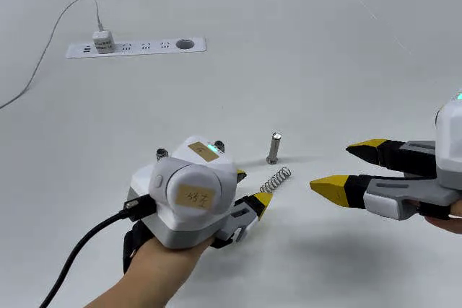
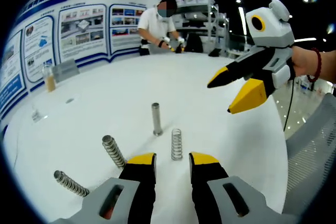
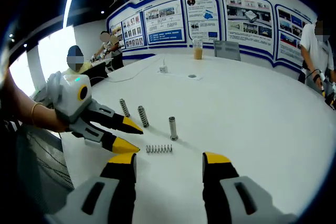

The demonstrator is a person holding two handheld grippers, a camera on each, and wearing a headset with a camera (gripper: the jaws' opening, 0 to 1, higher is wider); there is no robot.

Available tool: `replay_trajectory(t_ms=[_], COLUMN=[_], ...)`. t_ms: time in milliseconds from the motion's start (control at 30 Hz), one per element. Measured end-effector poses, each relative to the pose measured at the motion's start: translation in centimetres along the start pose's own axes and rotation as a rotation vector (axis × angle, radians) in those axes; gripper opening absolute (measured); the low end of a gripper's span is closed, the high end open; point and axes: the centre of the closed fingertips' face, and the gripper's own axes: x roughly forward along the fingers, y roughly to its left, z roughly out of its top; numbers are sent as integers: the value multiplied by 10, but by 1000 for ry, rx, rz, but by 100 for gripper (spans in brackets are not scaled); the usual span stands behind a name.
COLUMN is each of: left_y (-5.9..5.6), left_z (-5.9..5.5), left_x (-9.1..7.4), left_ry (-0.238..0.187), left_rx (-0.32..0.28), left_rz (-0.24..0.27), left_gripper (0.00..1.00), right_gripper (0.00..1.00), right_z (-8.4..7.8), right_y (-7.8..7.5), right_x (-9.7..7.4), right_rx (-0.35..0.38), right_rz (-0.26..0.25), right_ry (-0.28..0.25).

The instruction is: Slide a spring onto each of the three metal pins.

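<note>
Step in hand: the third spring, judged the last. A sleeved pin (image 2: 114,150) and a second sleeved pin (image 2: 70,183) are seen already carrying their coils in the left gripper view, off to the left of the jaws. One bare pin (image 2: 156,119) is stood upright on the white table (image 1: 325,70), with nothing on it.

The loose spring (image 2: 177,144) is laid flat on the table, near the bare pin's foot but apart from it. It is placed just ahead of the left gripper (image 2: 173,160), in line with the gap between the two yellow tips. The jaws are held apart and nothing is clamped (contact with the spring is not seen).

The right gripper (image 1: 345,167) is held above the table, well to the right of the pin. Its jaws are spread wide and pointed toward the spring, and nothing is carried.

A power strip (image 1: 137,46) is set far back on the table and is not involved.

Next move, as judged: the left jaws are to be pushed forward around the coil and closed lightly, since too hard a squeeze could deform or flick the spring. It is then to be lifted, turned on end, lined up over the pin's top and slid down. The pin is free-standing, so a sideways nudge could tip it. The right gripper could be used to steady it.
</note>
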Motion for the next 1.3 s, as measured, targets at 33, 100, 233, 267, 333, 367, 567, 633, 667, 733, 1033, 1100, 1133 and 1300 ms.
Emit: replay_trajectory(t_ms=[33,100,233,267,333,367,567,633,667,733,1033,1100,1133,1300], left_y=[0,-1,-5,-5,-6,-6,-6,-6,-6,-6,-4,-5,-5,-5], left_z=[-1,-2,-5,-5,-6,-7,-10,-11,-11,-11,-11,-11,-11,-12], left_x=[3,6,14,16,19,20,25,26,26,26,26,26,25,25], left_ry=[3,8,21,23,28,31,46,51,55,53,64,65,65,67], left_rx=[-2,-4,-23,-24,-23,-23,-6,2,11,40,82,89,100,115], left_rz=[-3,-8,-26,-27,-31,-36,-41,-42,-42,-47,-49,-50,-55,-46], left_gripper=[25,24,22,22,21,21,17,17,16,15,11,11,11,10], right_gripper=[52,51,51,51,50,50,49,49,49,48,48,48,48,48], right_z=[-1,-2,-6,-7,-8,-9,-12,-12,-12,-13,-16,-16,-15,-13], right_y=[0,-1,-2,-2,-3,-3,-4,-4,-5,-4,-3,-2,-2,-2], right_x=[0,-1,-2,-3,-3,-4,-5,-4,-5,-5,-4,-3,-3,-3], right_rx=[2,5,8,8,12,15,33,35,36,41,57,58,59,66], right_rz=[-1,-2,-6,-8,-7,-8,-11,-13,-14,-14,-15,-13,-10,-8], right_ry=[1,2,6,6,7,7,5,6,6,7,15,15,15,8])
